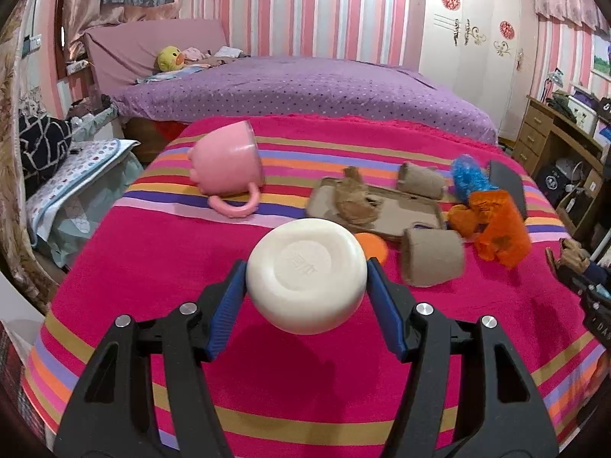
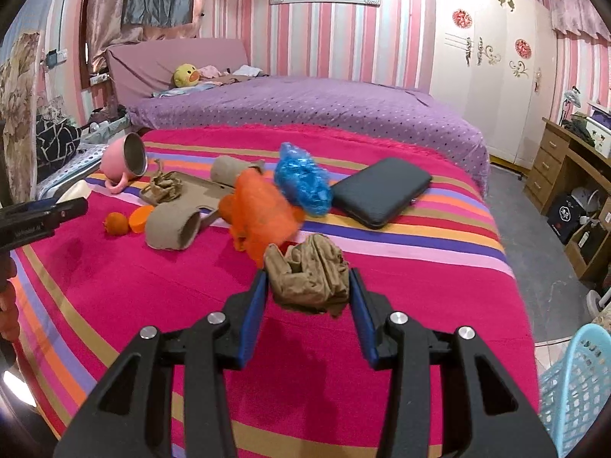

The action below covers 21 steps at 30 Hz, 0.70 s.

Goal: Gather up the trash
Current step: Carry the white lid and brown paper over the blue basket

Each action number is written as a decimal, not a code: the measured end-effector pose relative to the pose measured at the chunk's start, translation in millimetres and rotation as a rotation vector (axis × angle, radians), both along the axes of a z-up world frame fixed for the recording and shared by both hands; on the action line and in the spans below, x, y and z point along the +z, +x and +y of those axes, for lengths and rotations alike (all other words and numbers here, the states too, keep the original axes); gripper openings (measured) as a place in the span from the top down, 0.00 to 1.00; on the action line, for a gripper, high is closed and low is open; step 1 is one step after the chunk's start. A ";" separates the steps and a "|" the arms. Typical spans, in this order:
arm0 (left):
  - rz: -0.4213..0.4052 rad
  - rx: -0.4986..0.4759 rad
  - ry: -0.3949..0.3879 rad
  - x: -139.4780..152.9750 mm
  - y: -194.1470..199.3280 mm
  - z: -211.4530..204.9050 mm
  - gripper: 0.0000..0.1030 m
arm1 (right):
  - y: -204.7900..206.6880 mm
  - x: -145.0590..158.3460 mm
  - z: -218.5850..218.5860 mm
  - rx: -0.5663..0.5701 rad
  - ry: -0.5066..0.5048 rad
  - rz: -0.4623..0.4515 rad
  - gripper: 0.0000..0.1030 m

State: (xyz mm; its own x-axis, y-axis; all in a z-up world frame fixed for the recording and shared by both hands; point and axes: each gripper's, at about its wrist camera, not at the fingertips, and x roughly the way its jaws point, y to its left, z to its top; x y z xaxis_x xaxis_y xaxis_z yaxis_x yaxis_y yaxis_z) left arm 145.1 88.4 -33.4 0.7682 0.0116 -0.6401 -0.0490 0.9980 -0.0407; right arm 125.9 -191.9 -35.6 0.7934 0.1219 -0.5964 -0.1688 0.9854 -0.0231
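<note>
The left tool (image 1: 306, 278) is clamped on a round white bar of soap (image 1: 306, 275), held clear above the striped blanket (image 1: 160, 267); ahead of it lie a cardboard tube (image 1: 433, 257), a flat cardboard tray (image 1: 401, 210) and, further off to its left, a tipped pink mug (image 1: 229, 164). The right tool (image 2: 307, 286) is clamped on a crumpled wad of brown paper (image 2: 307, 274), with an orange plastic bag (image 2: 259, 210) and a blue plastic bag (image 2: 303, 179) just beyond it. A pale blue basket (image 2: 580, 385) stands off to that tool's right, beside the bed.
</note>
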 end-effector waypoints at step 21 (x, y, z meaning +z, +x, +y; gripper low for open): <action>-0.049 -0.172 0.012 9.8 -20.2 -141.2 0.40 | -25.7 16.9 -116.7 -0.140 -0.005 -0.048 0.59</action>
State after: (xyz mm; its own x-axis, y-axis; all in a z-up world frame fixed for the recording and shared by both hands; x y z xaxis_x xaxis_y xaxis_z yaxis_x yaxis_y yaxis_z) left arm 124.9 -52.8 -23.6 0.7897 -0.1157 -0.6024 0.1244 0.9919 -0.0274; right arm 100.1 -308.6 -18.7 0.8302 0.0047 -0.5574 -0.0281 0.9991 -0.0333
